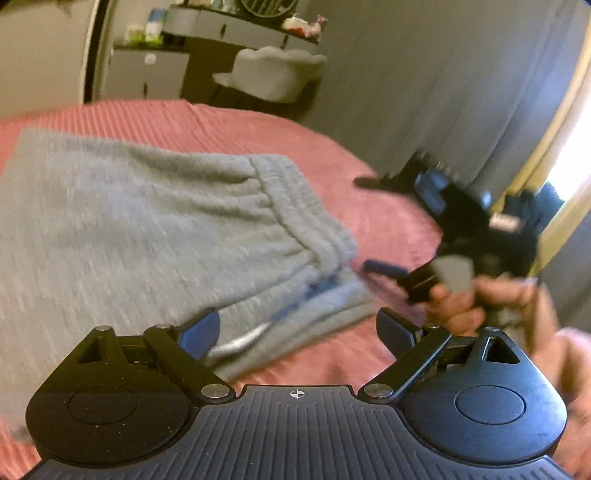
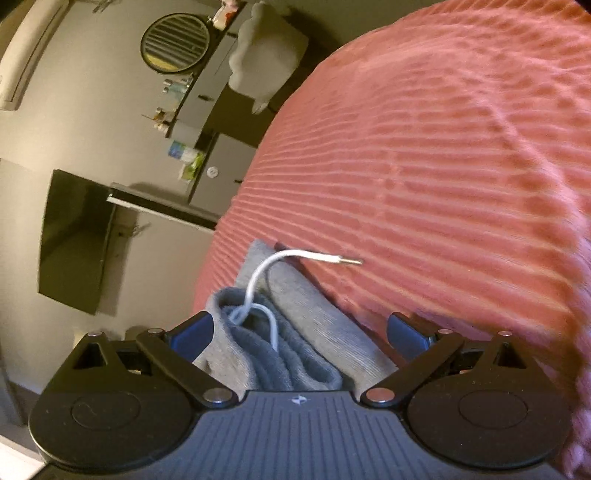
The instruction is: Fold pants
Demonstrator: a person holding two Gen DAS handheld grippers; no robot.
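Because the grey pants (image 1: 147, 221) looked soft, light and limp on the bedspread (image 1: 388, 206), the thick waistband (image 1: 291, 206) seemed the surest hold, with left gripper (image 1: 295, 332) and right gripper (image 2: 299, 332) both spread, gripping nothing.

Folded sweatpants (image 1: 155, 229) lay on the bedspread (image 1: 376, 218), between the two grippers.

In the left wrist view the left gripper (image 1: 297, 334) hung with jaws apart over the near edge of the sweatpants, whose waistband (image 1: 295, 206) faced right; the right gripper (image 1: 373, 225) stood to their right, held in a hand (image 1: 491, 302). Behind the bed stood a chair (image 1: 273, 74) before a desk (image 1: 221, 26). In the right wrist view the waistband lay between that gripper's spread fingers (image 2: 192, 332), and the drawstring (image 2: 295, 258) reached onto the bedspread.
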